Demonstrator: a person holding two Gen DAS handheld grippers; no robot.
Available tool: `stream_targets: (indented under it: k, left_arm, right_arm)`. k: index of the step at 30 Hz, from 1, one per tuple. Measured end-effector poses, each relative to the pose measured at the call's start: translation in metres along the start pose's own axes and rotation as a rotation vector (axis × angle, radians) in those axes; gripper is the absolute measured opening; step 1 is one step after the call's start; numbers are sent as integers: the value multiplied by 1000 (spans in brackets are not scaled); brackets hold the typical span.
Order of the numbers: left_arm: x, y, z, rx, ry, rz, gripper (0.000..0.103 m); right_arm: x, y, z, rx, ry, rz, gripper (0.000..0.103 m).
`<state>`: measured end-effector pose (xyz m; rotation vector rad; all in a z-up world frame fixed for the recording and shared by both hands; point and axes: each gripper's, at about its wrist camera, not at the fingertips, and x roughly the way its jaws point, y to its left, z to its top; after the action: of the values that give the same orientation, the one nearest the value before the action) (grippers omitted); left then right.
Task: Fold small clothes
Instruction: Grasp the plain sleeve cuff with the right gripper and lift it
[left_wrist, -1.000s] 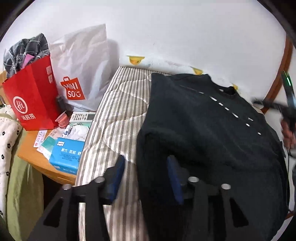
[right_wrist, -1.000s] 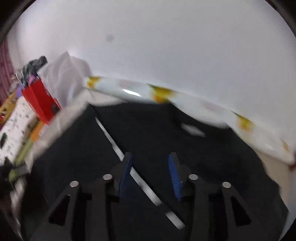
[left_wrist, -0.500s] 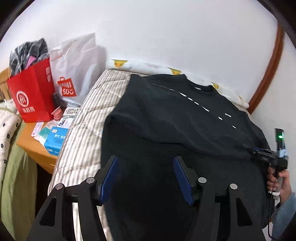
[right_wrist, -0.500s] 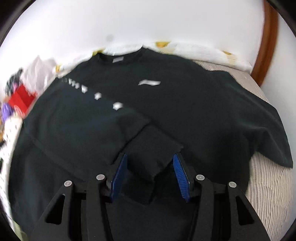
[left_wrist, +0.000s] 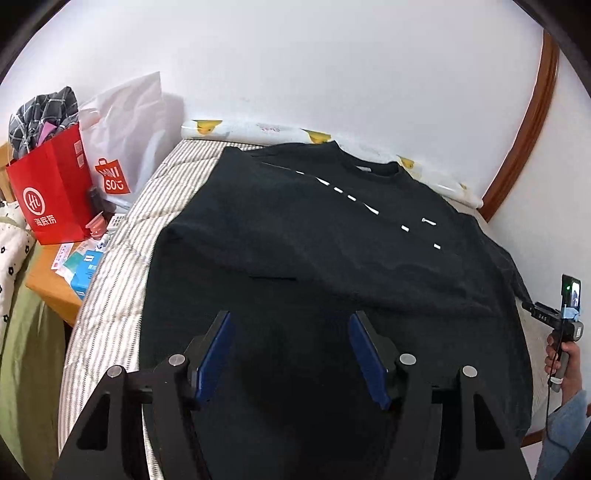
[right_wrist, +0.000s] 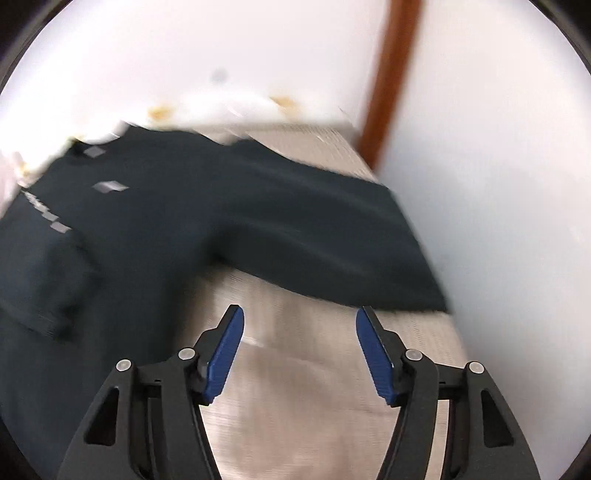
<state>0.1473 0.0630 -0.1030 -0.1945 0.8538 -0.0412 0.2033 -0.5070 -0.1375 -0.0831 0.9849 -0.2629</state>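
1. Left wrist view, far left: a red paper bag (left_wrist: 51, 192) stuffed with checked cloth stands on a wooden bedside table (left_wrist: 48, 284). Just right of it leans a white plastic shopping bag (left_wrist: 125, 136). A blue tissue pack (left_wrist: 85, 272) and small papers lie near the table's front edge.
2. Right of the table runs a striped mattress (left_wrist: 122, 266), and a black sweatshirt (left_wrist: 332, 251) lies spread across most of it, collar toward the far wall.
3. One sleeve is folded across the chest; a dashed white line marks it diagonally.
4. Behind the collar, a white pillow (left_wrist: 258, 129) printed with yellow ducks lies along the wall.
5. The left gripper (left_wrist: 291, 350) hangs over the near hem of the sweatshirt, its blue pads (left_wrist: 214, 358) spread wide with nothing between them.
6. At the far right edge of this view, a hand holds the handle of the other tool just beside the sweatshirt's right side.
7. Right wrist view, blurred: the sweatshirt (right_wrist: 147, 229) fills the left, with its other sleeve (right_wrist: 332, 243) stretched out to the right over the mattress (right_wrist: 306, 369).
8. The right gripper (right_wrist: 299, 350) hovers above bare mattress near that sleeve's lower edge, fingers wide apart and holding nothing.
9. A brown wooden strip (right_wrist: 391, 74) rises up the white wall at the far right.
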Motion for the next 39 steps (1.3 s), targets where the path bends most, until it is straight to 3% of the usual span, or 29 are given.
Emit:
stream_targets:
  k: [3, 15, 16, 19, 25, 28, 32, 37, 39]
  left_arm:
    - [8, -7, 2, -16, 15, 21, 62]
    - [9, -21, 7, -30, 22, 85, 62]
    - [10, -21, 6, -33, 24, 88, 62]
    - [10, -22, 3, -45, 30, 87, 62]
    - [11, -26, 1, -42, 30, 71, 62]
    - [11, -28, 1, -37, 29, 59, 62]
    - [5, -28, 1, -14, 14, 58, 62]
    - [0, -15, 1, -30, 12, 45, 62]
    - [-3, -12, 1, -31, 10, 38, 62]
  right_arm:
    - [23, -24, -6, 44, 30, -27, 63]
    - [60, -63, 25, 123, -18, -2, 70]
    - [62, -63, 28, 118, -25, -3, 62]
    - [66, -63, 36, 106, -27, -31, 13]
    - [32, -74, 55, 182, -131, 2, 7]
    - [-4, -58, 77, 163, -243, 7, 6]
    - [-63, -14, 103, 120, -395, 104, 6]
    - [-111, 65, 107, 13, -492, 277, 6]
    - [-116, 101, 104, -35, -489, 348, 6]
